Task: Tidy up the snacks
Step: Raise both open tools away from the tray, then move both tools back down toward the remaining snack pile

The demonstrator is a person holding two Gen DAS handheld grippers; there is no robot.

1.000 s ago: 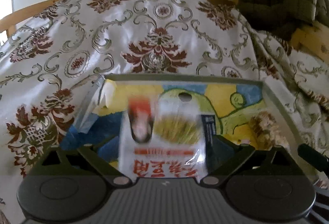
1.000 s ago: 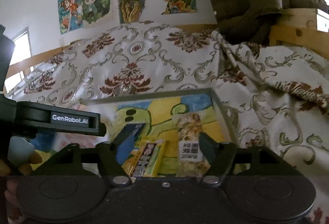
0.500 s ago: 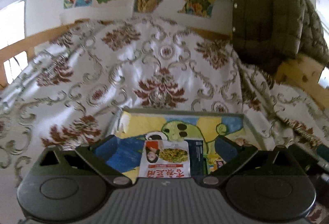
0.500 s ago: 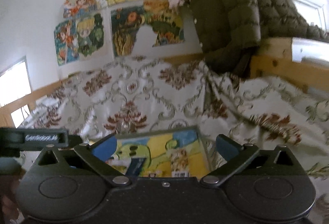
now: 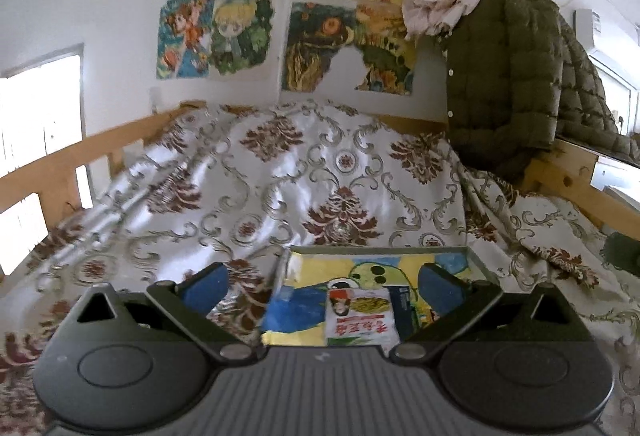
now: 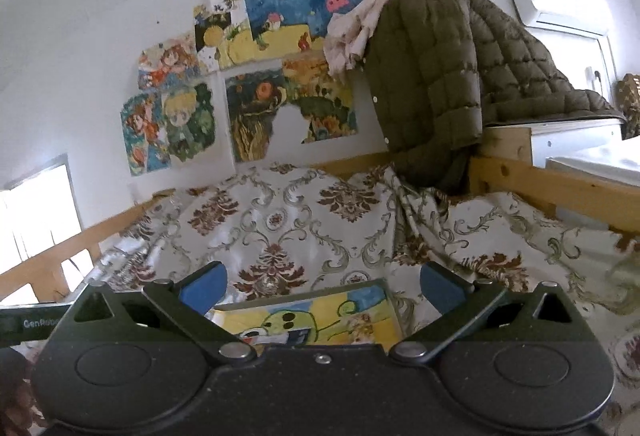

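A shallow tray (image 5: pixel 380 248) with a yellow, green and blue cartoon lining lies on the patterned bedspread. In the left wrist view a white snack packet with red print (image 5: pixel 358 318) lies flat in it, with a dark packet (image 5: pixel 404 312) just to its right. My left gripper (image 5: pixel 322 286) is open and empty, raised above the tray's near side. In the right wrist view the tray (image 6: pixel 394 300) shows low between the fingers, with a nut snack bar (image 6: pixel 362 328) in it. My right gripper (image 6: pixel 322 286) is open and empty, lifted above the tray.
The bedspread (image 5: pixel 280 187) covers the bed. A wooden rail (image 5: pixel 60 171) runs along the left. An olive quilted jacket (image 5: pixel 508 75) hangs over the wooden frame (image 6: pixel 560 187) at right. Posters (image 5: pixel 312 15) cover the wall behind.
The left gripper let the white packet go into the tray and both grippers have opened wide, pulled back and tilted up, so the tray looks smaller and lower.
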